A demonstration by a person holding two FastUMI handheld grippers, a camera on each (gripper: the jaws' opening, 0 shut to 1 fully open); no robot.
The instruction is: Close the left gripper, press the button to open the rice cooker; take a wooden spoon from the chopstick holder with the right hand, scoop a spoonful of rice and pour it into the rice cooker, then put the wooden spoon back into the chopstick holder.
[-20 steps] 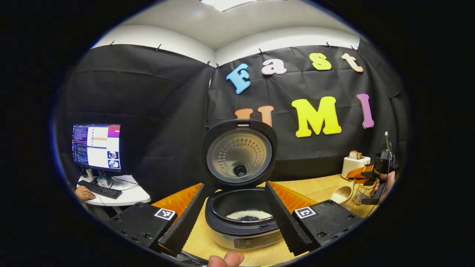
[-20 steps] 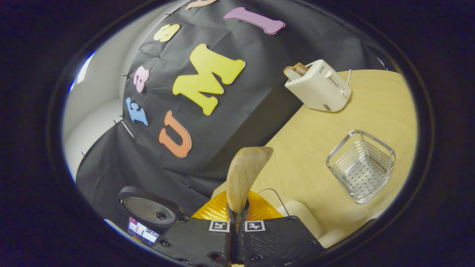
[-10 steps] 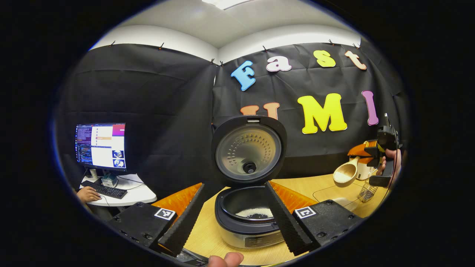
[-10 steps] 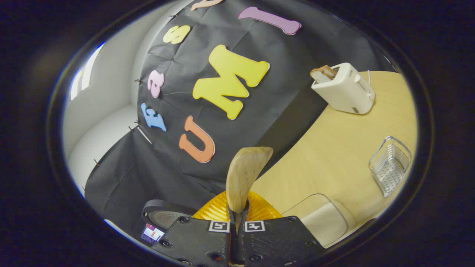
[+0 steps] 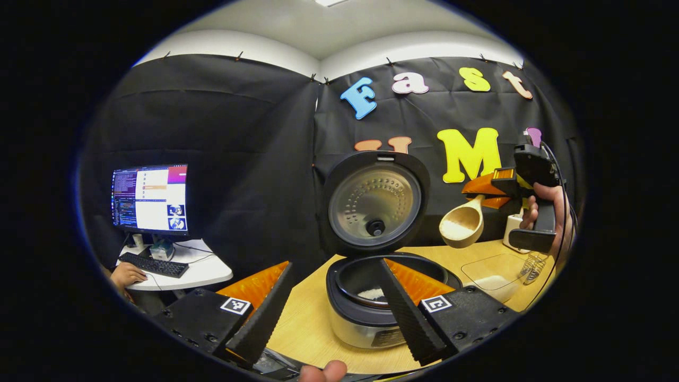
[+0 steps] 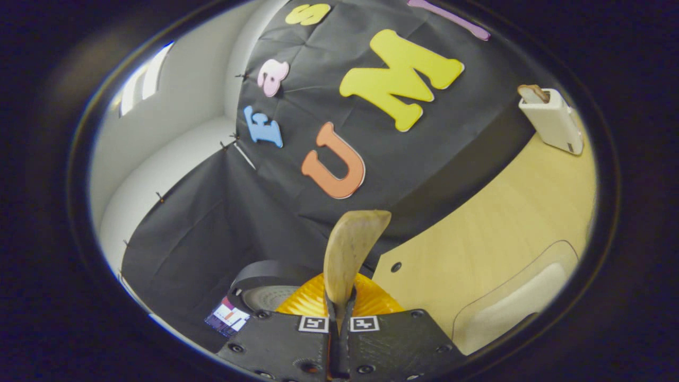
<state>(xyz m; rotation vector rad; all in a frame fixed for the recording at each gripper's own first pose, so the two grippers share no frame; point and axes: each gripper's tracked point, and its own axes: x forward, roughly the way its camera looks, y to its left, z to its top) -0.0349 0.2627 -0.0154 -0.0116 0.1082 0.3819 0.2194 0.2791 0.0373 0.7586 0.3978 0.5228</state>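
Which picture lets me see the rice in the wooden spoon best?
The left gripper view: the wooden spoon faces the camera, so the white rice in its bowl shows. The right gripper view sees the spoon edge-on from behind, held in the right gripper, with no rice visible.

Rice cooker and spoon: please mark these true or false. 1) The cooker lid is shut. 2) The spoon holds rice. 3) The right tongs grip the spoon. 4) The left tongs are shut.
1) False: the lid of the cooker stands open.
2) True: the spoon carries rice.
3) True: the right tongs are shut on its handle.
4) False: the left tongs are open.
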